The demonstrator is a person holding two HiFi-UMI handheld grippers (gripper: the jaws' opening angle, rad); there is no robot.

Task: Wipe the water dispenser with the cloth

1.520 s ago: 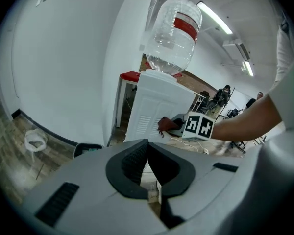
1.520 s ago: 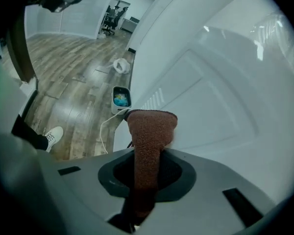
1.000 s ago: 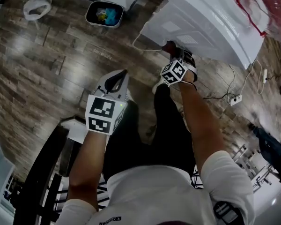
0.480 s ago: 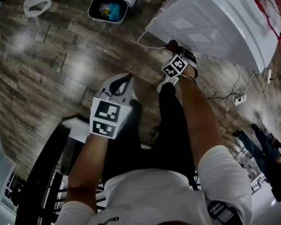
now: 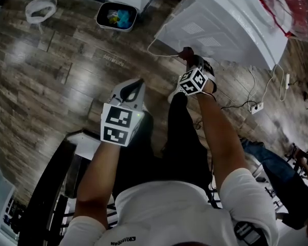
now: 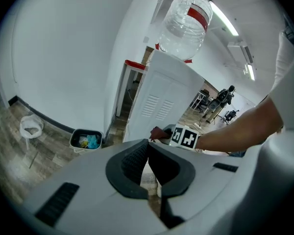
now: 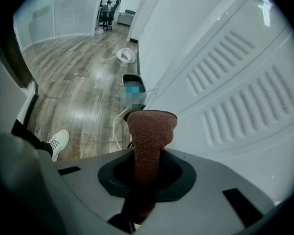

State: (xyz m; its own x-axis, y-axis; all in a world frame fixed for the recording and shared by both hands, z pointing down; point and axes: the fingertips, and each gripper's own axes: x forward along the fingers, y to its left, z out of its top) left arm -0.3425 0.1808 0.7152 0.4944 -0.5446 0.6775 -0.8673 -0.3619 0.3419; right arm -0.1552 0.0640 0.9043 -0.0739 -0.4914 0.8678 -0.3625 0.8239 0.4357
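The right gripper [image 5: 189, 56] is stretched out to the low edge of the white water dispenser [image 5: 231, 19], its fingers clenched on a reddish-brown cloth [image 7: 151, 129] that stands up between them as a narrow fold with a wider rounded top. In the right gripper view the cloth sits just beside the dispenser's louvred white panel [image 7: 235, 82]; whether it actually presses on the panel cannot be told. The left gripper [image 5: 135, 86] hangs well apart from the dispenser, over the wooden floor [image 5: 51, 86], and its dark fingers [image 6: 132, 160] are drawn together at the tips with nothing held between them. From the left gripper view the dispenser stands upright with a clear water bottle [image 6: 185, 26] carrying a red band on top. A small bin [image 5: 116, 15] with blue rubbish inside stands on the floor near the wall, beside the dispenser
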